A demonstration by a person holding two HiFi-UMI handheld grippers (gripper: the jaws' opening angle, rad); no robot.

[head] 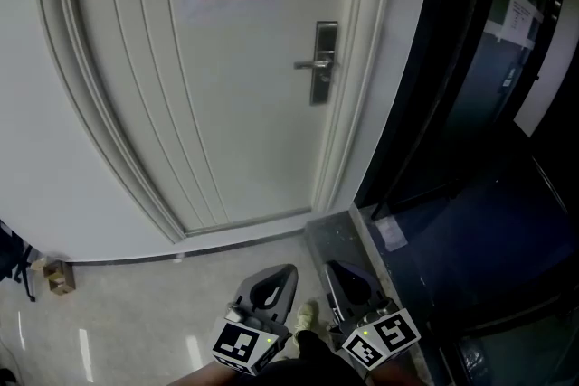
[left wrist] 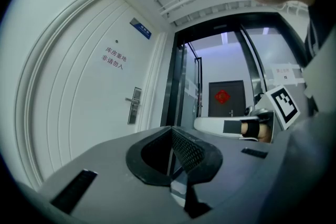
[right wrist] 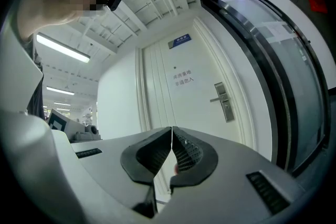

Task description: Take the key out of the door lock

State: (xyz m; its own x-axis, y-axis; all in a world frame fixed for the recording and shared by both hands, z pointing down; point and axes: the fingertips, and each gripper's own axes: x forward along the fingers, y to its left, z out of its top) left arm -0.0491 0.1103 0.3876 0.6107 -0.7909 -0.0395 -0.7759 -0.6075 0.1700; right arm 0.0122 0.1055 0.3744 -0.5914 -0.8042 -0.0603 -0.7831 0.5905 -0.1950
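Head view: left gripper (head: 282, 277), right gripper (head: 336, 274) fingers closed, empty, well apart from door (head: 226, 86); floor (head: 136, 303) between.

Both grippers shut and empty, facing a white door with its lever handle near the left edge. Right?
No. The head view shows the lever handle near the right edge of the door; left gripper and right gripper are shut and empty.

Door lock (head: 325, 61) at right of door (head: 237, 113)

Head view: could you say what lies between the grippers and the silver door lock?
Only bare grey floor and the white panelled door, in the head view.
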